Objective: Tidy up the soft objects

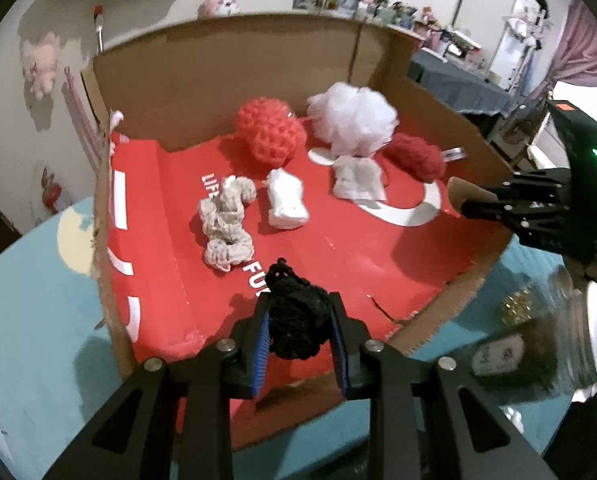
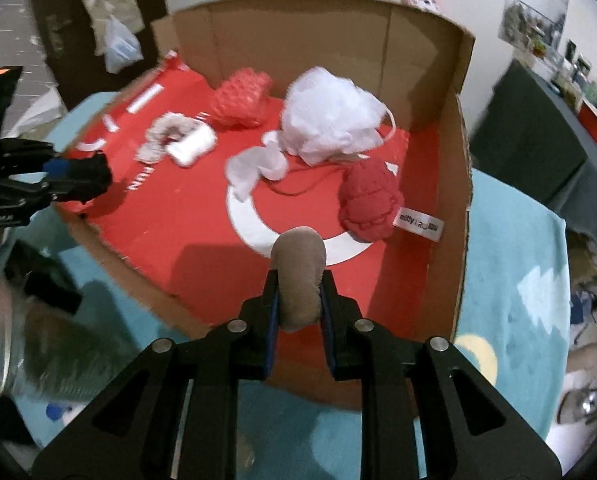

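My left gripper (image 1: 298, 312) is shut on a black knitted soft object (image 1: 296, 320) above the near edge of the cardboard box (image 1: 226, 60); from the right wrist view it shows at the left (image 2: 78, 180). My right gripper (image 2: 298, 292) is shut on a tan soft pad (image 2: 298, 276) over the box's near rim. On the red box floor lie a red bumpy ball (image 1: 268, 132), a white mesh pouf (image 1: 352, 118), a red knitted piece (image 1: 416, 156), a white cloth (image 1: 358, 180), a white roll (image 1: 286, 200) and a beige scrunchie bundle (image 1: 226, 220).
The box (image 2: 462, 184) sits on a light blue mat (image 1: 38, 300). A glass jar with a metal lid (image 1: 570, 340) lies on the mat at the right of the left wrist view. Cluttered tables and shelves stand behind.
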Demonstrator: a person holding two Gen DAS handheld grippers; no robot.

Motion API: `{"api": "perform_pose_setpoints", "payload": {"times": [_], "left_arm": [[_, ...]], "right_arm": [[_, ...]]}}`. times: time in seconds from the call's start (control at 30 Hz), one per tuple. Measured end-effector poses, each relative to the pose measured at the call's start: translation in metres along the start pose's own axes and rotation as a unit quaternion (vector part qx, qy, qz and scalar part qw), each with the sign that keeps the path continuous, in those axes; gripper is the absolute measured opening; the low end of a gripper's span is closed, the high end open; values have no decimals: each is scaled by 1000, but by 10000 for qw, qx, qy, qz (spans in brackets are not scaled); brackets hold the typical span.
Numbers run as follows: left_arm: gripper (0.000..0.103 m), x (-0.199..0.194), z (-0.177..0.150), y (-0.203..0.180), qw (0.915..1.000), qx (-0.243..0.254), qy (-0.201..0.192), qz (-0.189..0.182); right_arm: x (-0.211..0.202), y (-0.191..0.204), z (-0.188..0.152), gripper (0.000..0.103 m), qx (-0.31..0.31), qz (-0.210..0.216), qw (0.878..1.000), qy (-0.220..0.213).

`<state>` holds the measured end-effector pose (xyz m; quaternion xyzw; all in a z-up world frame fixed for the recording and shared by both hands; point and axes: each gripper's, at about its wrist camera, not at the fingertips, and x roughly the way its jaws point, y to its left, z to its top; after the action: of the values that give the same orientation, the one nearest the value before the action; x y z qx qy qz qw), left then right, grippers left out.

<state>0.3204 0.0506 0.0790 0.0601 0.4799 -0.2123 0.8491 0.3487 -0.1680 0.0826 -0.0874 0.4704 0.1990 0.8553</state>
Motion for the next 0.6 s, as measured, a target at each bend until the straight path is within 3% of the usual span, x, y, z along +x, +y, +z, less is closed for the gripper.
{"api": "perform_pose_setpoints", "payload": {"times": [0.17,0.33,0.6], "left_arm": [[28,18,5,3,9995,-57,221,236],[29,28,6,5,9992,-121,313,230],[34,31,6,1,9990,-72,333,276]], "right_arm": [[15,7,10,19,-99,-289,9992,251],[29,5,13,19,-114,-454,9976,518],[37,12,12,28,-242,-571,9962,610]]}}
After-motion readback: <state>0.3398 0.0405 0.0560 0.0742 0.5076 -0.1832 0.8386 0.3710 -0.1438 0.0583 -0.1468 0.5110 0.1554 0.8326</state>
